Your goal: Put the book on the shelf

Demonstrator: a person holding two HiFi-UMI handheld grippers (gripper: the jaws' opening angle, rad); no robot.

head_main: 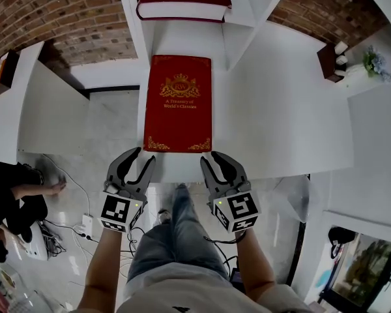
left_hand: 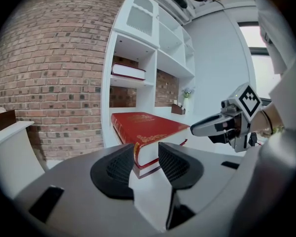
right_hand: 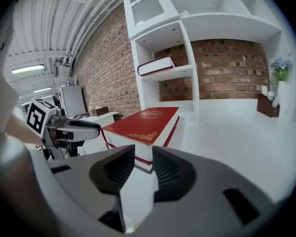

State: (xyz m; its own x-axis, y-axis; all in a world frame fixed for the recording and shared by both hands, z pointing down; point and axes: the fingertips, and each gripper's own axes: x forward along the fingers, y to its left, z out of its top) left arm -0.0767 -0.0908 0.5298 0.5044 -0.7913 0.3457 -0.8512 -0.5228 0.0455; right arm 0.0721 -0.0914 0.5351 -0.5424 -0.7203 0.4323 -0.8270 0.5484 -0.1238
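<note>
A red hardback book (head_main: 178,103) with a gold crest lies flat, cover up, on the white ledge (head_main: 280,109) at the foot of the shelf unit. My left gripper (head_main: 135,162) stands open just in front of the book's near left corner. My right gripper (head_main: 216,163) is open too, in front of the near right corner. In the left gripper view the book (left_hand: 145,127) shows beyond the parted jaws of the left gripper (left_hand: 147,166), with the pads clear of it. The right gripper view has the book (right_hand: 143,125) beyond the right gripper (right_hand: 144,166) in the same way.
A second red book (head_main: 182,2) lies on the shelf above. A brown box (head_main: 330,60) and a vase of flowers (head_main: 376,62) stand at the ledge's far right. A person (head_main: 13,194) sits on the floor at left, near cables (head_main: 85,223). Brick wall behind.
</note>
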